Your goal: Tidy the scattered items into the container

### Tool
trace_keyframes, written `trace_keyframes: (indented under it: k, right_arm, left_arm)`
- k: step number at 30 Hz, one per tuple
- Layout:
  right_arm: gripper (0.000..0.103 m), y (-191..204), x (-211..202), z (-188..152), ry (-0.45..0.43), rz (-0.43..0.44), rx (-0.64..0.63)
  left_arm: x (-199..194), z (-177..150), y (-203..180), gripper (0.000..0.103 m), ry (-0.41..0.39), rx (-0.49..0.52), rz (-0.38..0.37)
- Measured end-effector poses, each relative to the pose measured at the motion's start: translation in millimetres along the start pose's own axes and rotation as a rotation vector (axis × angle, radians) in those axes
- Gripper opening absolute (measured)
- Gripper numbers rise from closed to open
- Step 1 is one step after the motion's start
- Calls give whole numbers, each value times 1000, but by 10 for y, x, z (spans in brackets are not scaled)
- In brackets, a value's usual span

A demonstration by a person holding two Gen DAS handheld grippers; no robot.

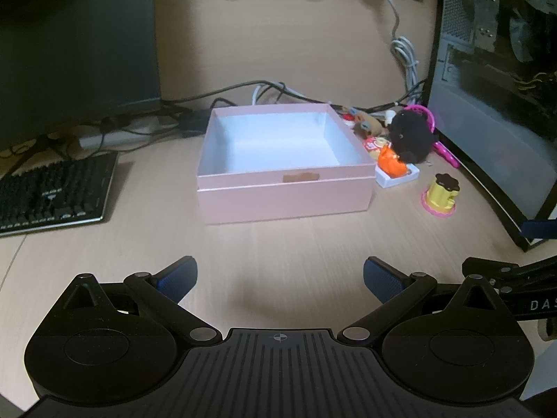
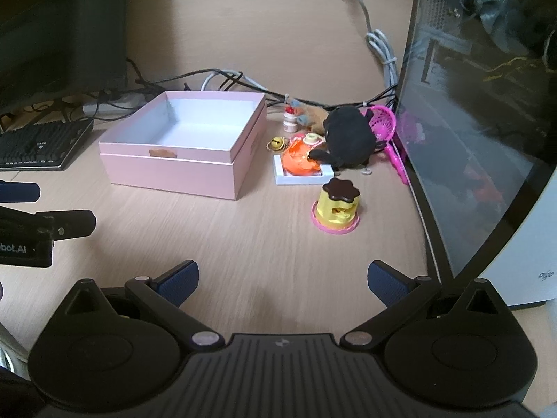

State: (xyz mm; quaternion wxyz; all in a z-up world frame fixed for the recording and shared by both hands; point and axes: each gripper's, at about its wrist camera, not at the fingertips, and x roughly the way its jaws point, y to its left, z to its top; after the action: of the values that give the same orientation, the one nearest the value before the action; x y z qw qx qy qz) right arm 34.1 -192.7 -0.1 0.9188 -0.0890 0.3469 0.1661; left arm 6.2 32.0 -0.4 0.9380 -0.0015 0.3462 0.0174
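A pink box point(image 1: 283, 196) point(image 2: 174, 174) with a white inside stands open and empty on the wooden desk. To its right lie scattered toys: a black plush point(image 1: 410, 136) point(image 2: 350, 137), an orange toy on a white tray point(image 1: 391, 165) point(image 2: 301, 162), a yellow pudding toy on a pink base point(image 1: 442, 195) point(image 2: 337, 209), a pink net point(image 2: 384, 123), a small bell point(image 2: 275, 144) and a brown furry toy point(image 1: 365, 123). My left gripper point(image 1: 278, 278) is open over bare desk in front of the box. My right gripper point(image 2: 283, 282) is open, short of the pudding toy.
A black keyboard point(image 1: 52, 195) and a monitor point(image 1: 69, 45) sit left of the box. Cables point(image 1: 264, 90) run behind it. A computer case point(image 2: 487, 139) walls off the right side. The other gripper's body point(image 2: 31, 233) shows at the right wrist view's left edge.
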Motion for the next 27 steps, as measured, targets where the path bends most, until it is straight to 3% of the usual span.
trace_keyframes:
  k: [5, 10, 15, 19, 23, 27]
  right_arm:
    - [103, -15, -72, -24, -3, -18, 39]
    - [103, -41, -190, -95, -23, -48, 36]
    - [103, -185, -240, -207, -9, -70, 12]
    - [103, -437, -164, -303, 30, -83, 43]
    - [103, -705, -134, -394, 42, -61, 77]
    - [103, -775, 5, -349, 23, 7, 70]
  left_arm:
    - [-17, 33, 18, 103, -21, 21, -31]
    - [-3, 84, 11, 103, -55, 21, -114]
    - [138, 98, -174, 103, -24, 38, -149]
    - [167, 87, -383, 103, -44, 89, -162]
    - [304, 160, -642, 103, -6, 77, -162]
    - [313, 255, -905, 103, -21, 137, -168]
